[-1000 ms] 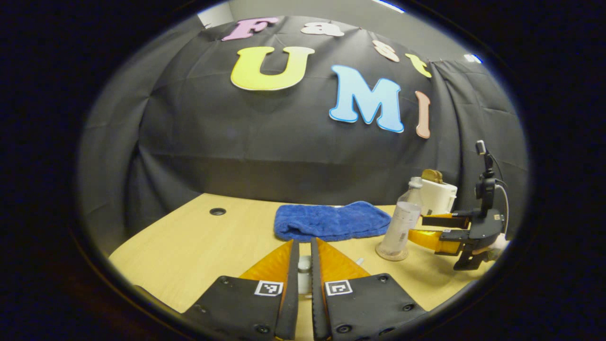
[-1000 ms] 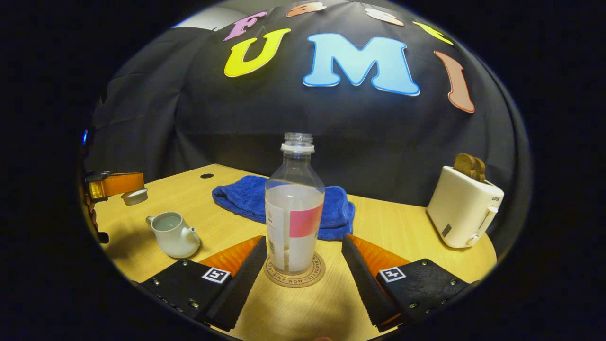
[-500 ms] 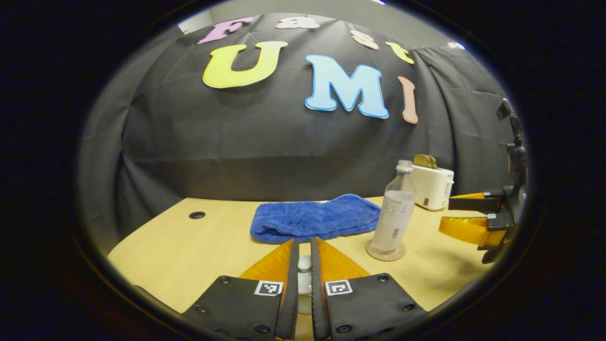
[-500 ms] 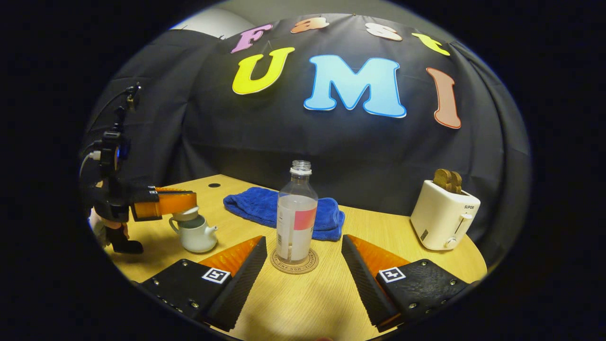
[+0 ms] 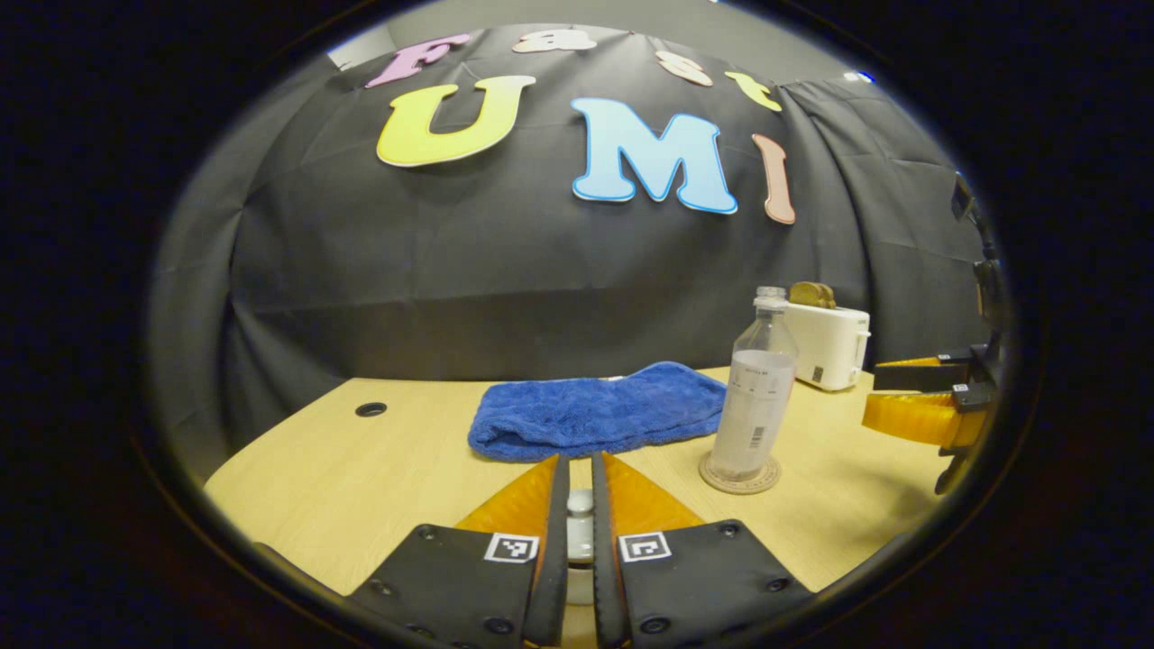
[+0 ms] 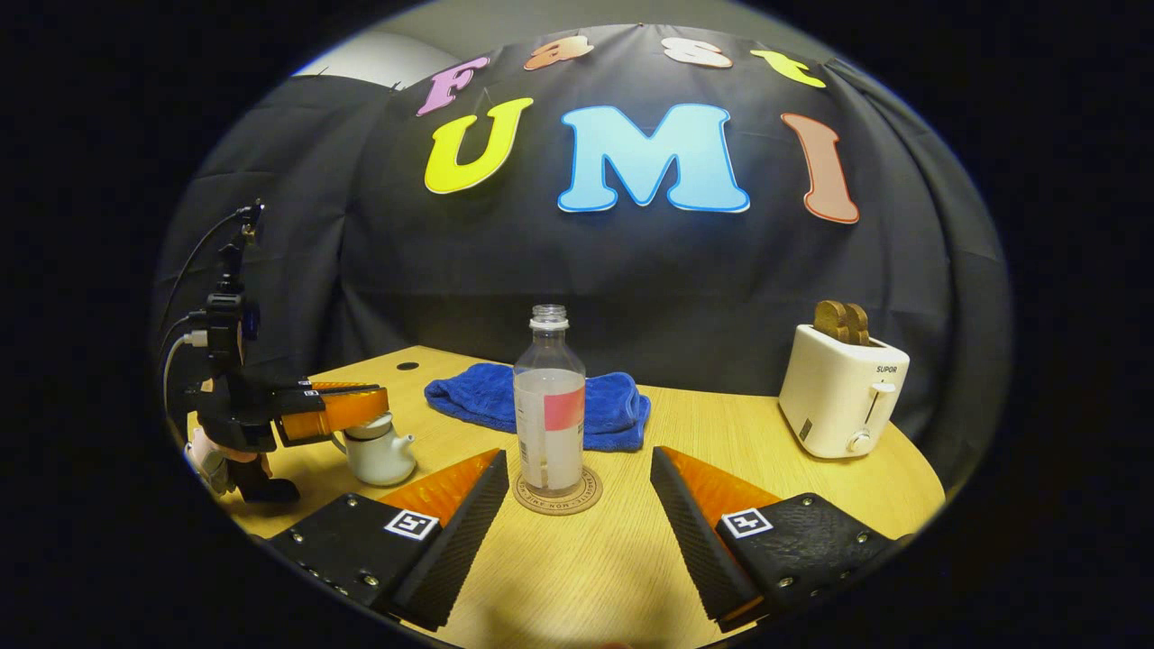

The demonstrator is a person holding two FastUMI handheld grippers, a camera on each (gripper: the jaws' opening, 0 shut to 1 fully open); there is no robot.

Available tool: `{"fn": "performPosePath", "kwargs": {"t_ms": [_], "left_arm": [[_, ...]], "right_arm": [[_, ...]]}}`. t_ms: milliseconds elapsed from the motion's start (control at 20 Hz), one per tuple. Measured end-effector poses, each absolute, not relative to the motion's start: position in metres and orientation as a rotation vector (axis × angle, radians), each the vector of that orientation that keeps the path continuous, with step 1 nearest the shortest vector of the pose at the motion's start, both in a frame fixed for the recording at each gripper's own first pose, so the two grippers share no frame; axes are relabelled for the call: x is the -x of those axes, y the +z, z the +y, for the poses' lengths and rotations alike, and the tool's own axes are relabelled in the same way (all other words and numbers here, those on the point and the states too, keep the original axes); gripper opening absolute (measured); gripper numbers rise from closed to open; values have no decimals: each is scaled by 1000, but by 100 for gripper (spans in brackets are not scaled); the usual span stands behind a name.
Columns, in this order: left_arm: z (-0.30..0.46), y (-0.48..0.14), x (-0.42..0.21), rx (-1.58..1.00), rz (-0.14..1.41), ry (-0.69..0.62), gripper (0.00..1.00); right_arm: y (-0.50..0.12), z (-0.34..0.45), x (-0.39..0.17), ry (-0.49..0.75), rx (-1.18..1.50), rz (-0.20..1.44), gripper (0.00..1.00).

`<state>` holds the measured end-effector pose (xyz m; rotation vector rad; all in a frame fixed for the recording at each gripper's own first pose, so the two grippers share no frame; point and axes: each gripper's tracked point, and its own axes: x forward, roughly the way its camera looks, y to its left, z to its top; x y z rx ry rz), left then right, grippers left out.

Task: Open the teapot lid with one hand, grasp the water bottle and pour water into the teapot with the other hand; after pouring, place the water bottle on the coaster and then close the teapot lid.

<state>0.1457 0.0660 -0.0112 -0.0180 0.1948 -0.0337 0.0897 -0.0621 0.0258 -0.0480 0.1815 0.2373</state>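
Teapot [image 6: 379, 453] sits on the table [image 6: 721, 433] at my left, lid [image 5: 580, 501] on it or nearly seated, with the left gripper [image 5: 578, 505] pinched on the knob. Water bottle [image 6: 549, 410] stands upright on the coaster [image 6: 557, 491], about half full, uncapped. Right gripper [image 6: 577, 491] is spread wide, clear of the bottle. I judge pouring and placing done; what's left is seating the lid if needed, then letting go.

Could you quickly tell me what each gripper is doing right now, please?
Left gripper: closed on the teapot lid, at the teapot.
Right gripper: open, holding nothing; the water bottle stands on the coaster.
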Motion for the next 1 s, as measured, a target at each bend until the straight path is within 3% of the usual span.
{"fn": "performPosePath", "kwargs": {"t_ms": [200, 350, 400, 450, 1000], "left_arm": [[64, -12, -144, 12, 184, -24, 19], [61, -10, -141, 40, 182, -37, 24], [60, -9, -139, 45, 182, -36, 41], [59, -6, -136, 49, 179, -38, 45], [43, 40, -65, 106, 107, -49, 38]], "right_arm": [[28, -62, -88, 234, 35, 175, 99], [30, -59, -85, 234, 30, 170, 99], [31, -58, -83, 233, 28, 166, 99], [32, -56, -82, 232, 26, 163, 99], [46, -31, -45, 204, 31, 100, 98]]}}
